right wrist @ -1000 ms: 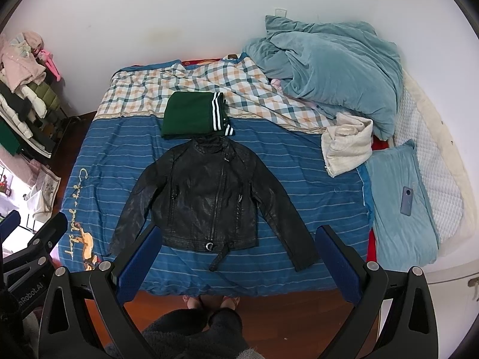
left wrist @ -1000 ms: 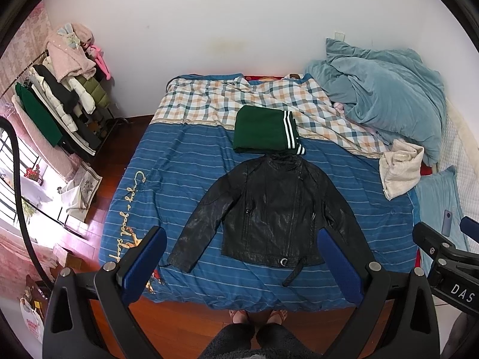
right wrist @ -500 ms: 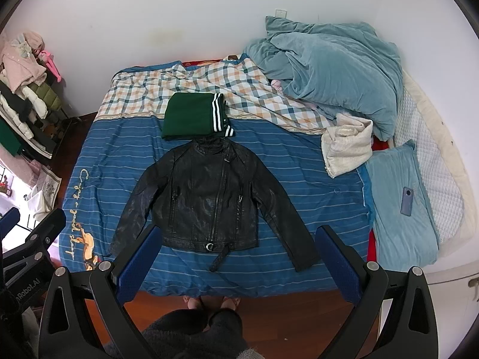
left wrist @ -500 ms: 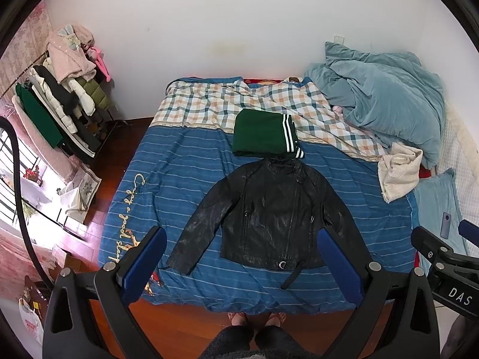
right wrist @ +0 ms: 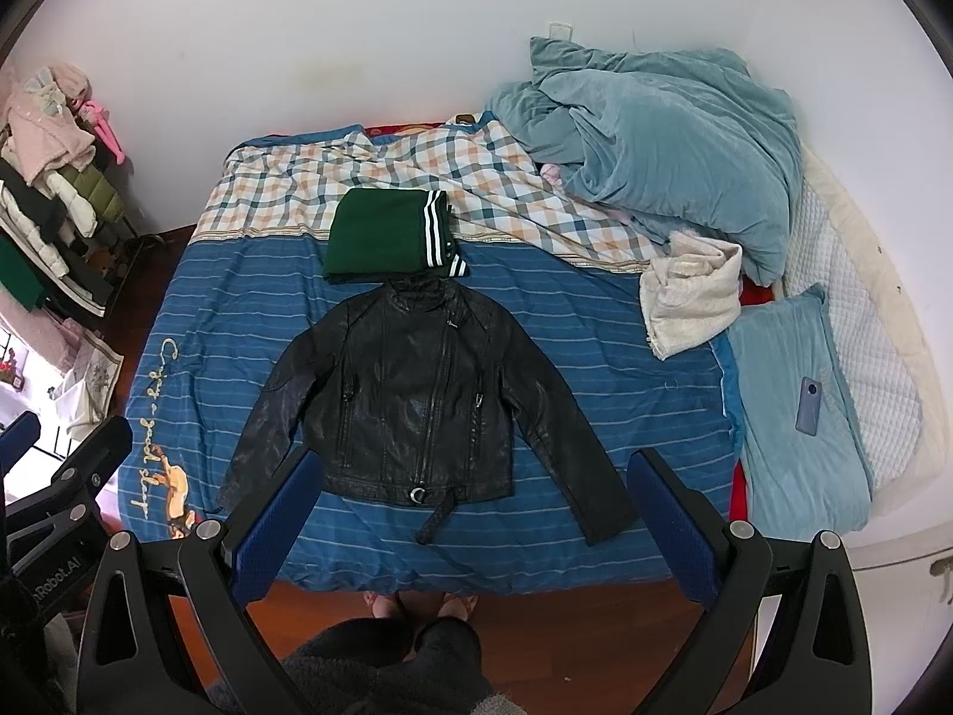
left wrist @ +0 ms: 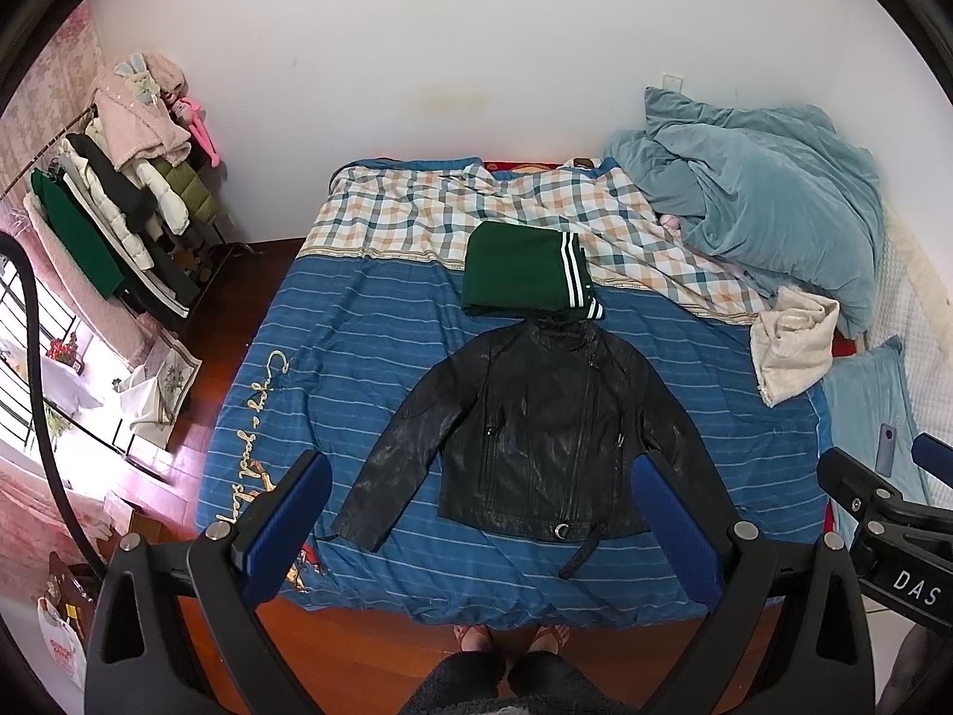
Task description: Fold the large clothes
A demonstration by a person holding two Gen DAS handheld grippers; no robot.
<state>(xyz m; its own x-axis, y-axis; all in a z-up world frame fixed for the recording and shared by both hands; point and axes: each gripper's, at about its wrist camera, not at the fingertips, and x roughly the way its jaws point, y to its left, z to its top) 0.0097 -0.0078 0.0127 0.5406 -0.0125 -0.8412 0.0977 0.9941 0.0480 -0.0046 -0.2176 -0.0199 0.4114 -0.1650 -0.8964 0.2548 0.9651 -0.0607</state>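
A black leather jacket (left wrist: 539, 435) (right wrist: 417, 399) lies flat and face up on the blue striped bed cover (left wrist: 369, 369) (right wrist: 625, 369), sleeves spread, belt hanging toward the near edge. Just beyond its collar sits a folded green garment with white stripes (left wrist: 524, 271) (right wrist: 387, 232). My left gripper (left wrist: 479, 527) hangs open high above the bed's near edge, holding nothing. My right gripper (right wrist: 470, 521) is open and empty at the same height. Each gripper shows at the edge of the other's view.
A crumpled teal duvet (right wrist: 655, 137) and a cream towel (right wrist: 691, 292) fill the bed's far right. A phone (right wrist: 808, 405) lies on a light blue pillow. A clothes rack (left wrist: 107, 226) stands at the left wall. The person's feet (left wrist: 512, 637) are on the wooden floor.
Both views have drifted slightly back and up from the bed; the jacket looks a little farther away. Nothing on the bed has moved and both grippers stay open.
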